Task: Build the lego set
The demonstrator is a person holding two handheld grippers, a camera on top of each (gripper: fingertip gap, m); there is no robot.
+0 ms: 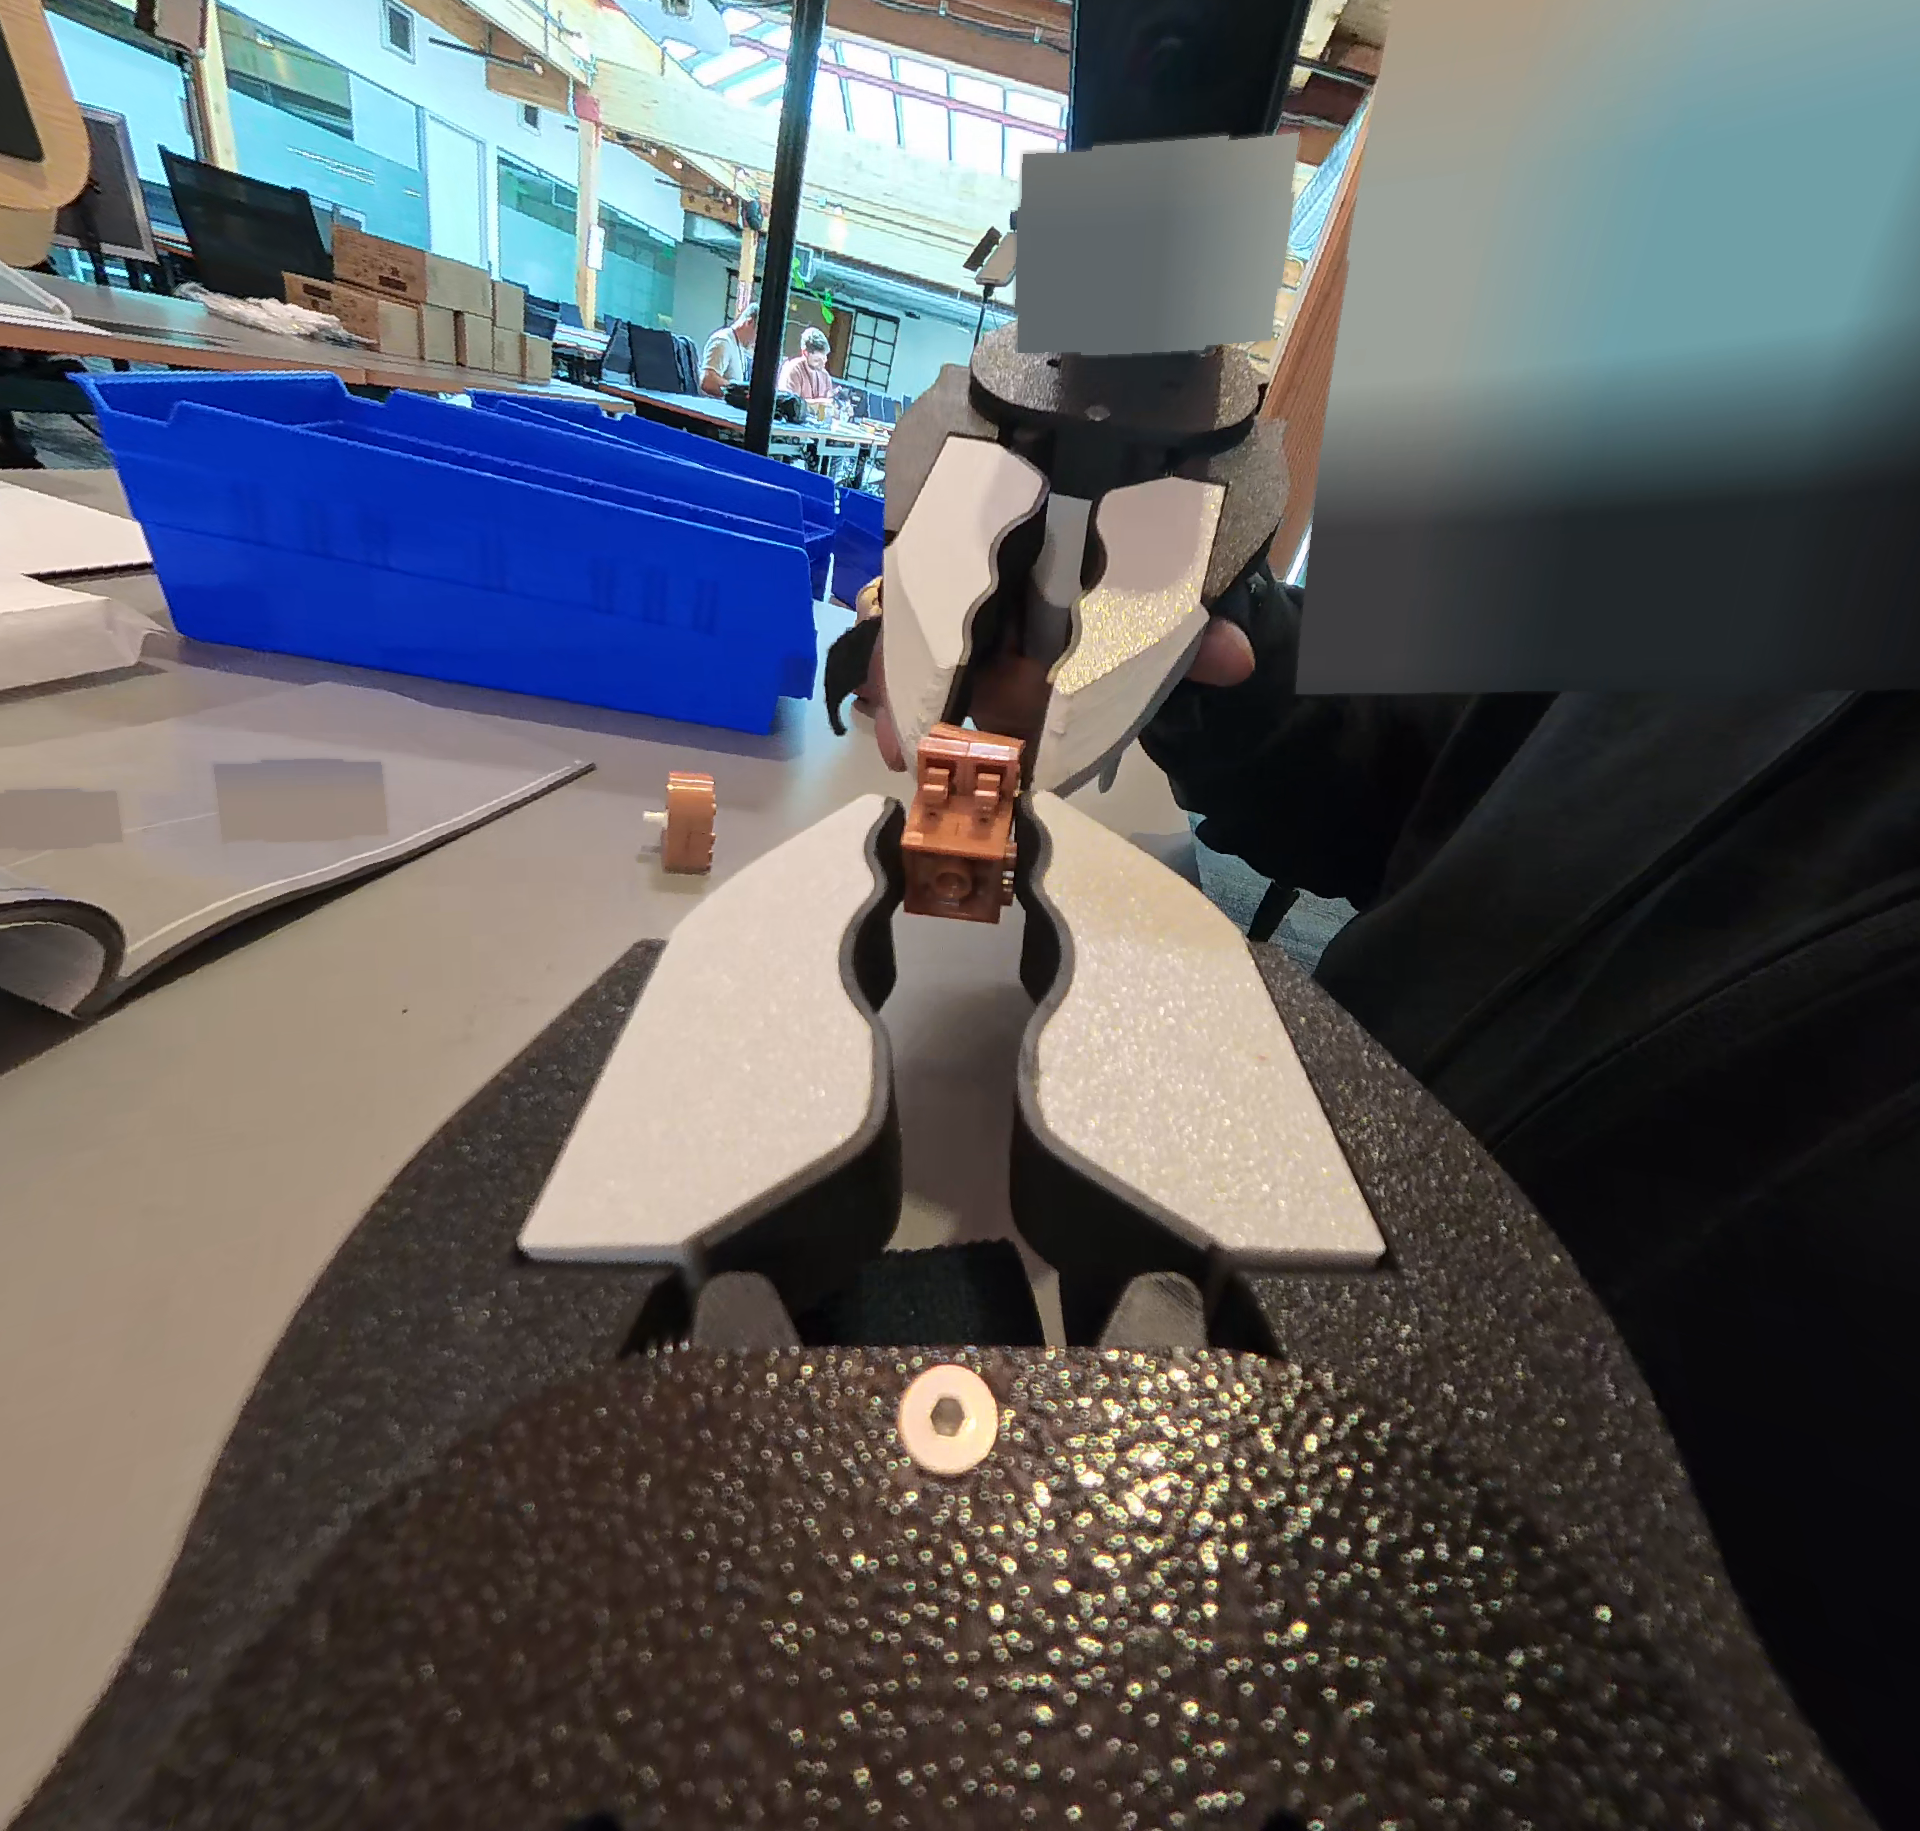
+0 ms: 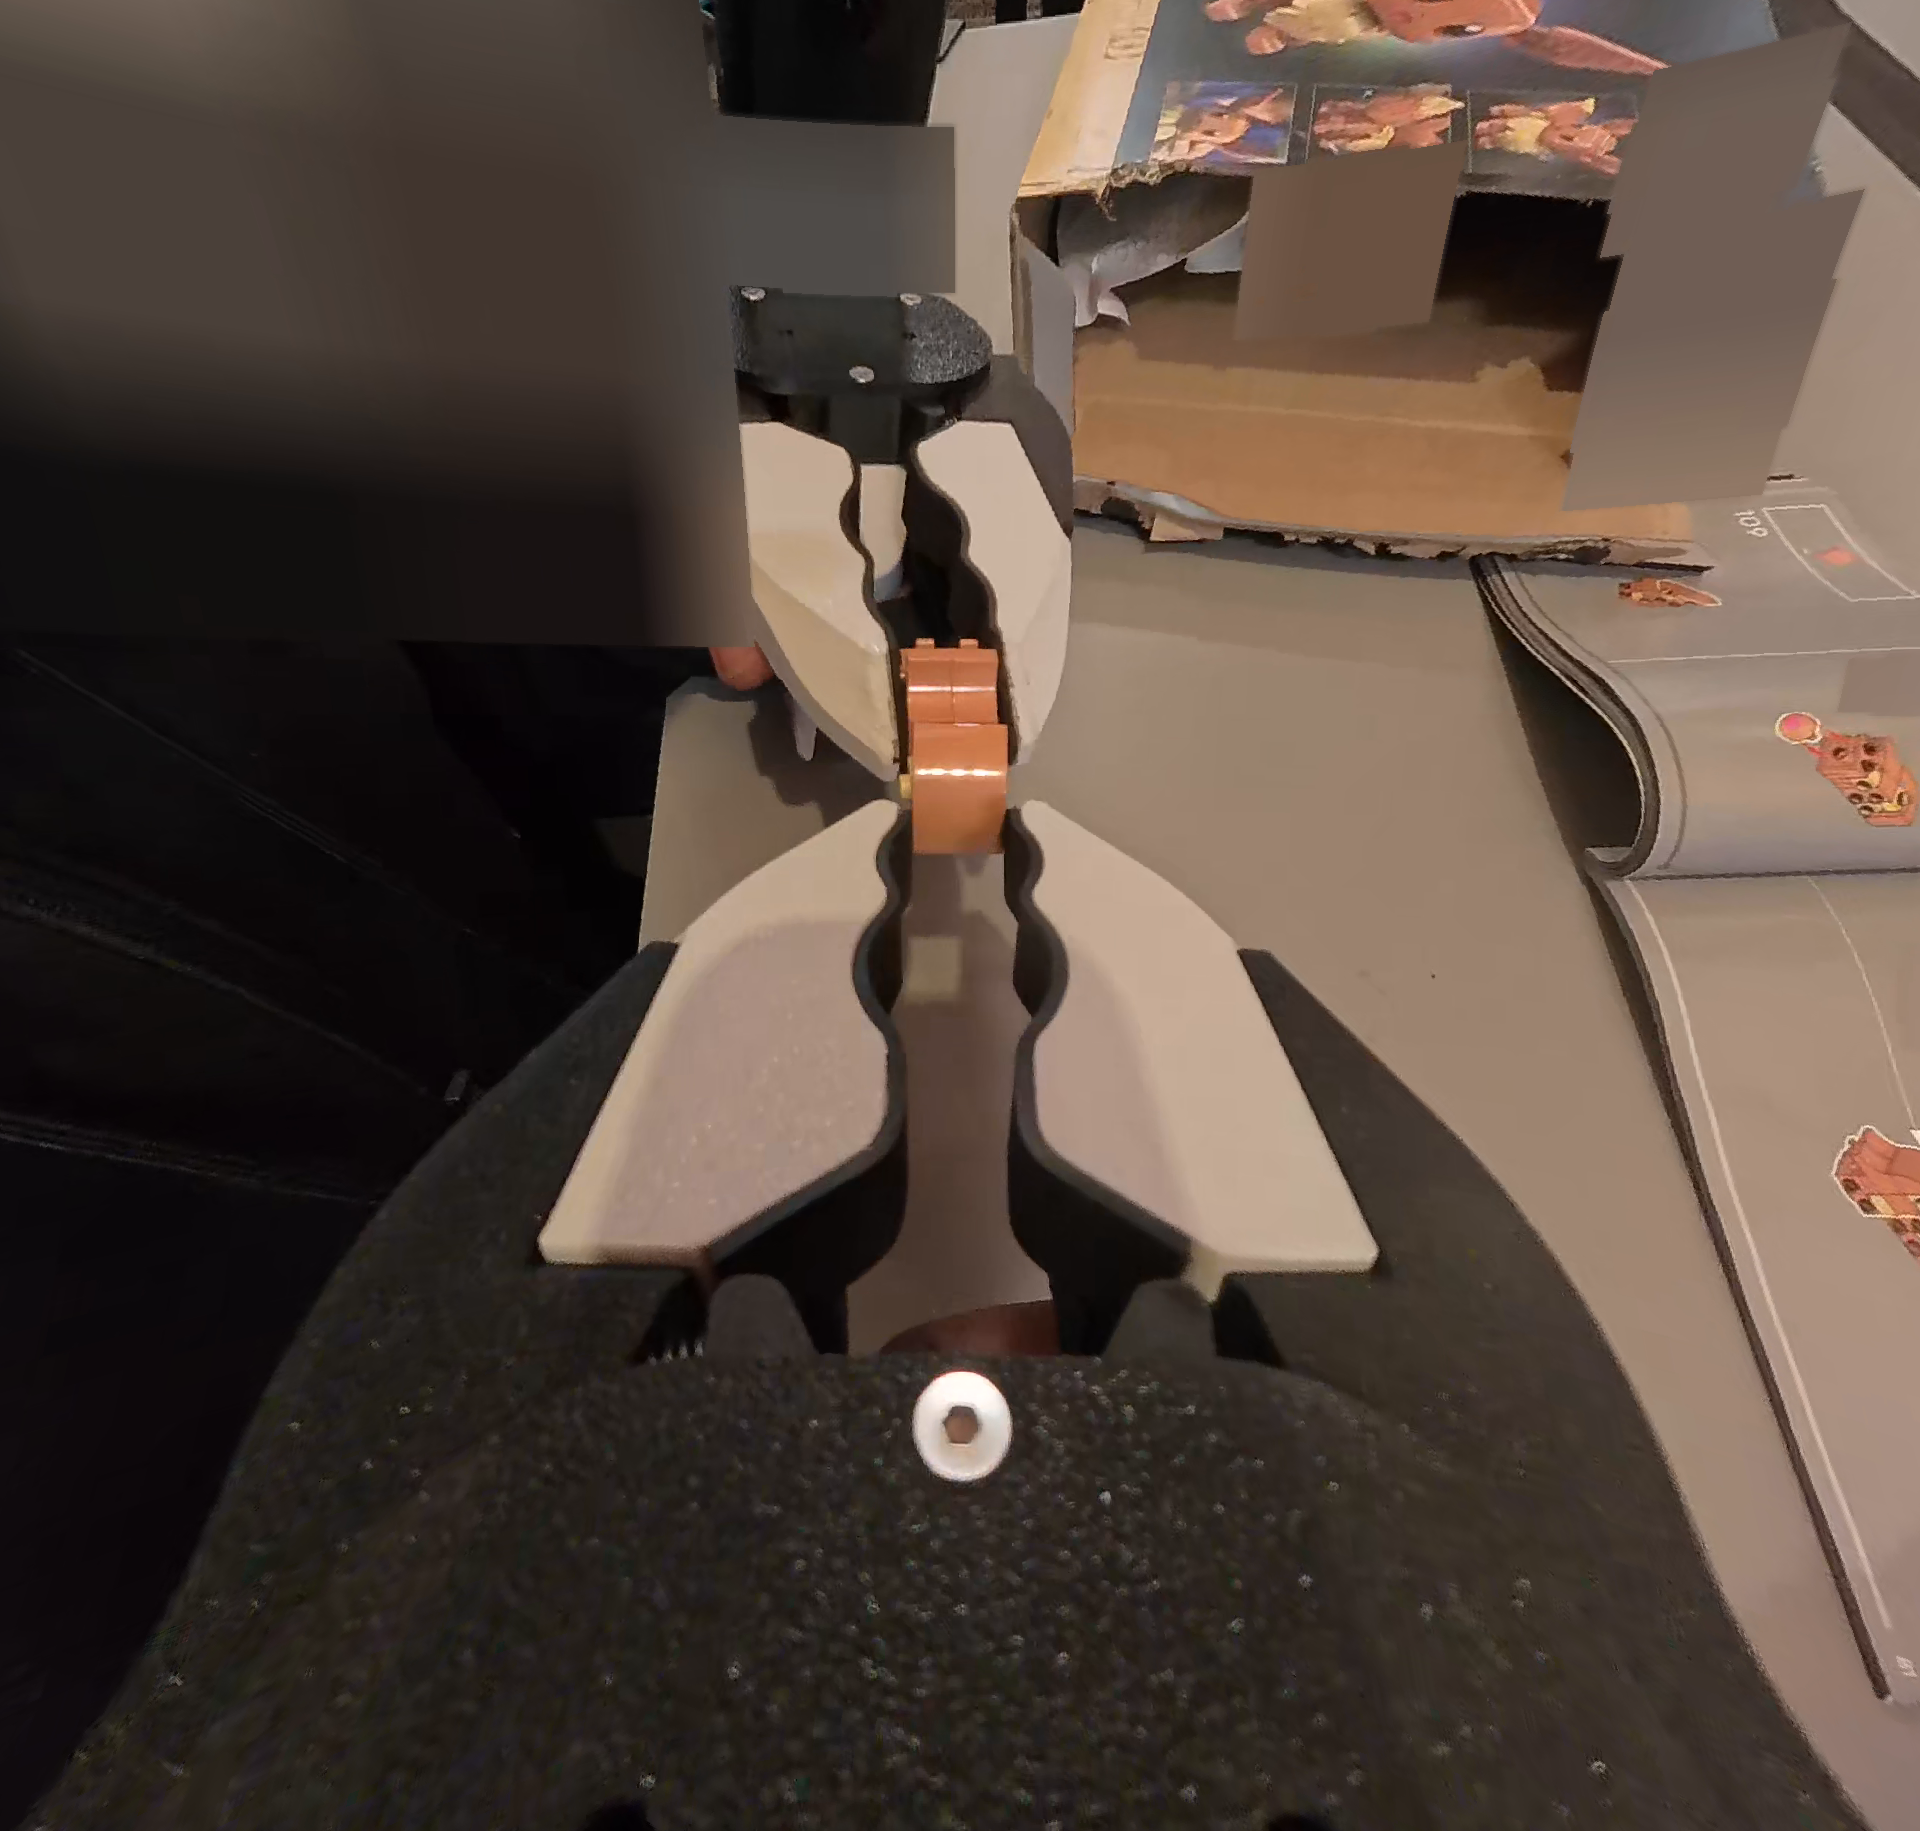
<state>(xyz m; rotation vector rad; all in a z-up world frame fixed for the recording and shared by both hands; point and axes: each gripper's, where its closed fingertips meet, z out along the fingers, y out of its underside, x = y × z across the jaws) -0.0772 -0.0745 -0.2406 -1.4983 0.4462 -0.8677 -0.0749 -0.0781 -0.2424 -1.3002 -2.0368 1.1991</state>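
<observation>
Two pebbled black grippers with matte white wavy-edged fingers meet tip to tip, each clamped on a glossy brown brick piece.

The left gripper (image 1: 956,851) pinches a squarish studded brick block (image 1: 956,862); the right gripper (image 2: 958,825) pinches a smooth rounded brick piece (image 2: 958,789) touching it, above the grey bench's (image 1: 260,1106) near edge. Beyond lie a loose brown brick part (image 1: 688,820), an open booklet (image 1: 260,815), blue plastic bins (image 1: 468,545) and a torn cardboard box (image 2: 1351,254).
</observation>
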